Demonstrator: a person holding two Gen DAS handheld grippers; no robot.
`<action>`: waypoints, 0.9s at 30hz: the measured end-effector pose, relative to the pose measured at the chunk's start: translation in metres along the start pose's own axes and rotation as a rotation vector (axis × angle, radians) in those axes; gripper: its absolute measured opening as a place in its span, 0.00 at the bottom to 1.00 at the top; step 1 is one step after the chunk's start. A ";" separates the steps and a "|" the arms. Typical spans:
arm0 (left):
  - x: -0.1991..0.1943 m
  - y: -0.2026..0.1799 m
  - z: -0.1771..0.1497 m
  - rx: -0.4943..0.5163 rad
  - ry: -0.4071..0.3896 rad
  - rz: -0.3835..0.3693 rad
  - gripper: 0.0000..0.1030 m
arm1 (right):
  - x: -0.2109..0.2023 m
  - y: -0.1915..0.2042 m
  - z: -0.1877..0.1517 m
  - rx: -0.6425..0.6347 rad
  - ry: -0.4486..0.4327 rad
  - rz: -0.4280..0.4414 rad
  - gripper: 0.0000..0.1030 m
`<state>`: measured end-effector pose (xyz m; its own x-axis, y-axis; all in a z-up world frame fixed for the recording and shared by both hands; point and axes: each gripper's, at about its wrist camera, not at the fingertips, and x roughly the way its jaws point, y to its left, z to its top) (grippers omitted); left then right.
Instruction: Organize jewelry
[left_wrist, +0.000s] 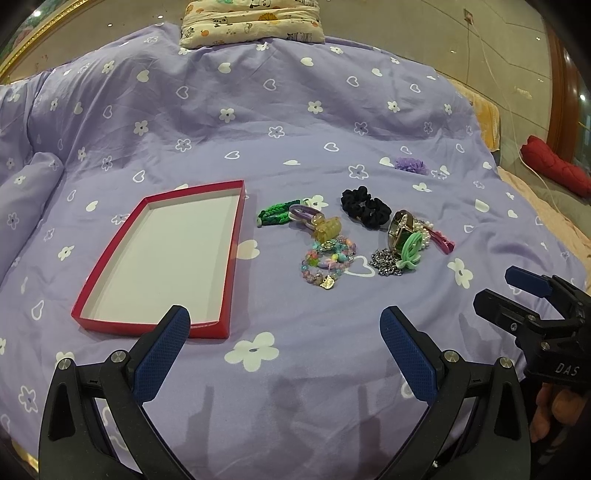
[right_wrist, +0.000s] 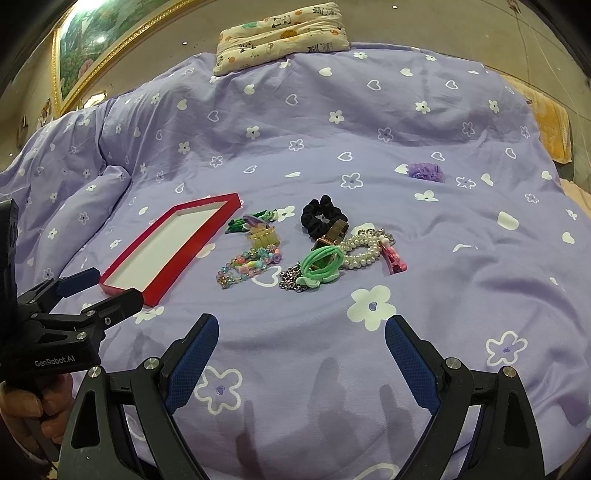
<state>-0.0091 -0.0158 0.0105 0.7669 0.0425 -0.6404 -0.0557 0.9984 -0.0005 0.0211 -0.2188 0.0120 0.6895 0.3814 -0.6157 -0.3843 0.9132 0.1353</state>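
A shallow red box (left_wrist: 236, 258) (right_wrist: 168, 277) with a white bottom lies empty on the purple bedspread. To its right is a loose heap of jewelry: a green braided band (left_wrist: 275, 214), a yellow clip (left_wrist: 327, 228) (right_wrist: 263, 236), a coloured bead bracelet (left_wrist: 327, 260) (right_wrist: 245, 266), a black scrunchie (left_wrist: 364, 207) (right_wrist: 323, 218), a gold watch (left_wrist: 400, 227), a silver chain (left_wrist: 384, 263) (right_wrist: 290, 277), a mint hair tie (right_wrist: 320, 264), a pearl bracelet (right_wrist: 360, 248) and a pink clip (right_wrist: 394, 258). My left gripper (left_wrist: 284, 326) (right_wrist: 99, 286) is open and empty in front of the box. My right gripper (right_wrist: 301, 334) (left_wrist: 496, 286) is open and empty in front of the heap.
A purple fabric flower (left_wrist: 410, 165) (right_wrist: 424, 171) lies apart, beyond the heap to the right. A patterned pillow (left_wrist: 251, 22) (right_wrist: 282, 33) sits at the head of the bed. A red cushion (left_wrist: 557, 166) lies off the bed's right edge.
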 end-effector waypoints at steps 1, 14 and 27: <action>0.000 0.000 0.000 0.000 -0.001 -0.001 1.00 | 0.000 0.000 0.000 -0.001 -0.001 0.001 0.90; 0.000 -0.001 0.000 0.000 -0.002 0.000 1.00 | -0.001 0.002 0.001 -0.004 -0.005 0.006 0.90; 0.000 -0.003 0.000 0.001 -0.002 0.000 1.00 | -0.001 0.005 0.003 -0.005 -0.010 0.010 0.90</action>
<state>-0.0091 -0.0190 0.0104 0.7681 0.0426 -0.6390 -0.0553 0.9985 0.0002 0.0198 -0.2146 0.0156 0.6916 0.3915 -0.6070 -0.3943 0.9088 0.1369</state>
